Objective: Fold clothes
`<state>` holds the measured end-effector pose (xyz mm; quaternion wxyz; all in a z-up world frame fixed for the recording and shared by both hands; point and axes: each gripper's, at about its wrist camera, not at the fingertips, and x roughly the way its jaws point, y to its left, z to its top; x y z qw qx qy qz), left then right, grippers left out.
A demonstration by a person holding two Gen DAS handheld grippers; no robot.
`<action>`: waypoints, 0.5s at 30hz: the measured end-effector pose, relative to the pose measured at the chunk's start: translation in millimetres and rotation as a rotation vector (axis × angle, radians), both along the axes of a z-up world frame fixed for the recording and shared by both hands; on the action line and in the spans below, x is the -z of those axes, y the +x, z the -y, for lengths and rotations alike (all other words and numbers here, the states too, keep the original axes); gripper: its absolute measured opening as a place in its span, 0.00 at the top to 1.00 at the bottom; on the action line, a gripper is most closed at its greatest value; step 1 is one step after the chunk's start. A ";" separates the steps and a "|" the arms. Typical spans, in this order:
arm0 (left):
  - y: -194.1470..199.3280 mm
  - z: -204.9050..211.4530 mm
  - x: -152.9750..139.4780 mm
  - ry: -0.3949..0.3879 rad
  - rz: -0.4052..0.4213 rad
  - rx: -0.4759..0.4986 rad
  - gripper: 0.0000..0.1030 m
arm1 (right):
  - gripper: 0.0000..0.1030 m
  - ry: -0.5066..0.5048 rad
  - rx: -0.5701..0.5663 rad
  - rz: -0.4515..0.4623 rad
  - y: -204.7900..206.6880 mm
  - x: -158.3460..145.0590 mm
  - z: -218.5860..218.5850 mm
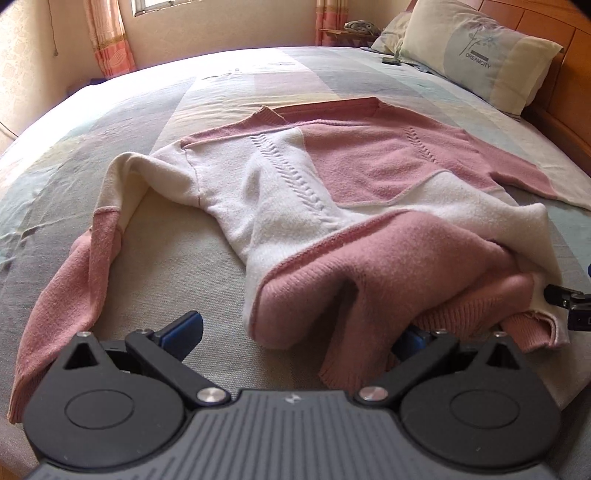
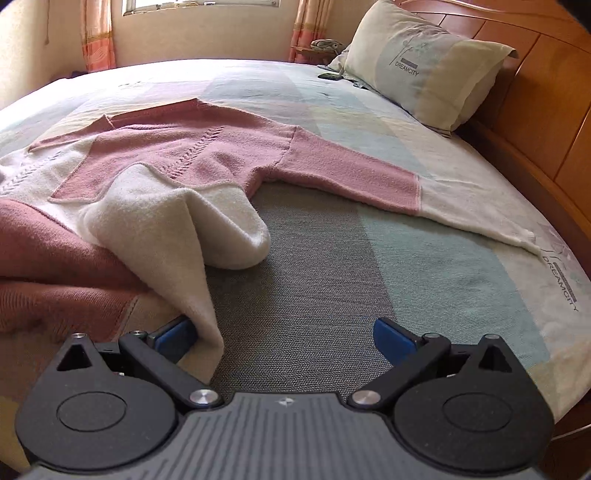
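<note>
Sweater [image 1: 295,192] lying spread on bed [image 1: 177,236], hem bunching right at both grippers. Left gripper [image 1: 299,332] spread wide, hem draping over its right finger; right gripper [image 2: 284,332] spread too, white corner against its left finger. Pinch both corners evenly; sleeves sprawling farther out.

A home bedroom. A wide bed [image 2: 332,258] fills most of the view, covered in a pastel patchwork-style spread, with a pillow [image 2: 424,66] printed "DREAMCITY" propped against a curved wooden headboard [image 2: 535,92]. Behind the bed a window [image 1: 162,5] in a pale wall lets in bright daylight, flanked by pink-and-orange patterned curtains [image 1: 107,37]; a small wooden bedside stand [image 1: 347,35] sits in the far corner, and a pink and cream knitted sweater [image 1: 332,184] lies spread on the bedcover.
</note>
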<state>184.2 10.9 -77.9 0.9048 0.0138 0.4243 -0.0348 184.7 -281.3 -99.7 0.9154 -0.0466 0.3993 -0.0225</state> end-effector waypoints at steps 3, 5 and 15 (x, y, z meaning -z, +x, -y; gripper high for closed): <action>-4.1 2.4 2.3 -0.105 -0.014 0.041 0.00 | 0.00 0.059 0.003 -0.016 -2.2 5.9 4.9; -6.8 3.5 6.6 -0.165 -0.031 0.064 0.00 | 0.00 0.099 0.005 -0.026 -3.7 9.9 8.1; -9.9 3.4 34.6 -0.245 -0.096 0.056 0.01 | 0.00 0.176 -0.003 0.029 -13.8 24.9 16.6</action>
